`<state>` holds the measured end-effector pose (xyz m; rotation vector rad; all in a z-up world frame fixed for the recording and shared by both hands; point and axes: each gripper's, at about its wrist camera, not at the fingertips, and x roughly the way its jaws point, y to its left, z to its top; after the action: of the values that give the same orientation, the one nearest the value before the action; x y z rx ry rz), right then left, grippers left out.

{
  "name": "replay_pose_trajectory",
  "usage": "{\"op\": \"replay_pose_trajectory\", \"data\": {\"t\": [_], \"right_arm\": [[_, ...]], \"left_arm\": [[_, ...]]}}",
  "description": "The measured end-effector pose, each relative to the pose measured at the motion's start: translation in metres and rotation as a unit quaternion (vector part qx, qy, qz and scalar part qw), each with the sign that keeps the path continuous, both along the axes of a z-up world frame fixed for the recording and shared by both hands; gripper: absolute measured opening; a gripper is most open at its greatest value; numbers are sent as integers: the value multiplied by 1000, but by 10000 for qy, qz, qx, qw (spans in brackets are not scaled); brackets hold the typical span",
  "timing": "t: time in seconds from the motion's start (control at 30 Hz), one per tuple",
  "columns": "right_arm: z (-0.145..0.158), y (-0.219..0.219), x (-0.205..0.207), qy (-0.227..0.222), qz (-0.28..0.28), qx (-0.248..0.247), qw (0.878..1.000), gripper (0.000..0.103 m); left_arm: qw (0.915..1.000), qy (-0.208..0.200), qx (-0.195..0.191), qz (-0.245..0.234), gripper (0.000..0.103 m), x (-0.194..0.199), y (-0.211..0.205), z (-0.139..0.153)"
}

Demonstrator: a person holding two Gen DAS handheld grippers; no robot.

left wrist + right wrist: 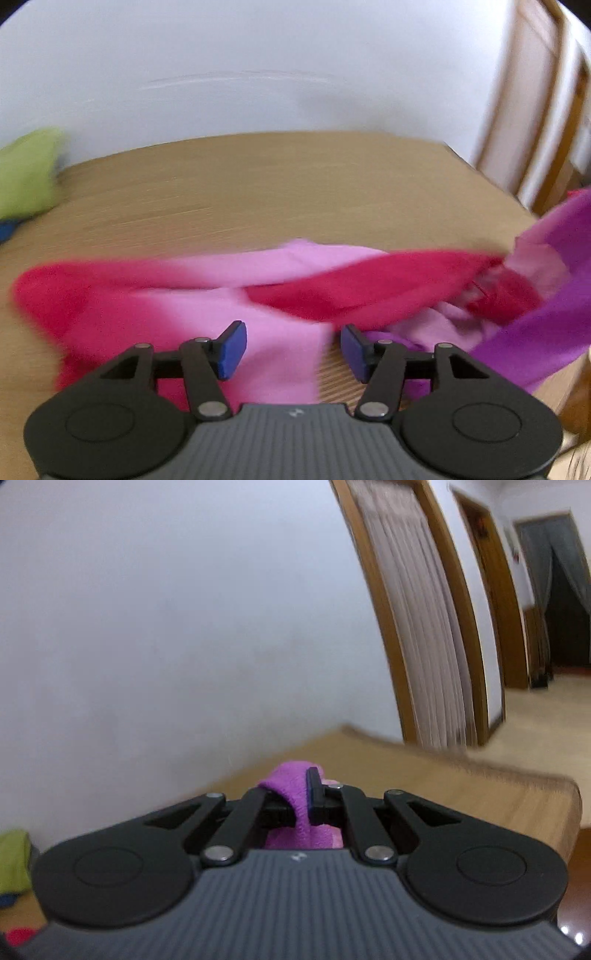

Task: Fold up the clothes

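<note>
Right tool [301, 797] pinches purple cloth [291, 794], hiding its left pad.

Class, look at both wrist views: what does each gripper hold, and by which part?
The right gripper is shut on a fold of purple cloth; which part cannot be told. The left gripper is open above the pink cloth, holding nothing.

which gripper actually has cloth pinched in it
The right gripper: its jaws are shut on purple cloth. The left gripper stands open above the pink garment.
</note>
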<state>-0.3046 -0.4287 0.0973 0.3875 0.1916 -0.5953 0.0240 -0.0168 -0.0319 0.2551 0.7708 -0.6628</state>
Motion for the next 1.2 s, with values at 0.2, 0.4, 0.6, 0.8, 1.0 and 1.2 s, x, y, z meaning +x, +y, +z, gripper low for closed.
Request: {"op": "replay_pose_trajectory", "data": {"t": [0.2,0.4,0.6,0.8,1.0,1.2], "right_arm": [[-14,-51,2,121,275,170,9994,6],[-62,-45,-21,100,162,131,9997,7],[-68,-63,-11,122,8,196,9997,7],[-68,-78,77,463,680,71,9966,7],[20,-87,235,33,1286,-815,9883,6],[128,-89,223,-1689,1181,-1642,9647,6]], "left_arm": [[9909,-582,889,-832,67,12,-100,-25],[9867,-204,1376,-846,71,23,-134,-61],[9957,184,866,-278,11,32,-124,-50],[9867,-662,1059,1040,9,92,-92,10],[9071,-2370,1108,3298,2,188,1,186],[8331,-3203,867,4426,2,157,106,284]]}}
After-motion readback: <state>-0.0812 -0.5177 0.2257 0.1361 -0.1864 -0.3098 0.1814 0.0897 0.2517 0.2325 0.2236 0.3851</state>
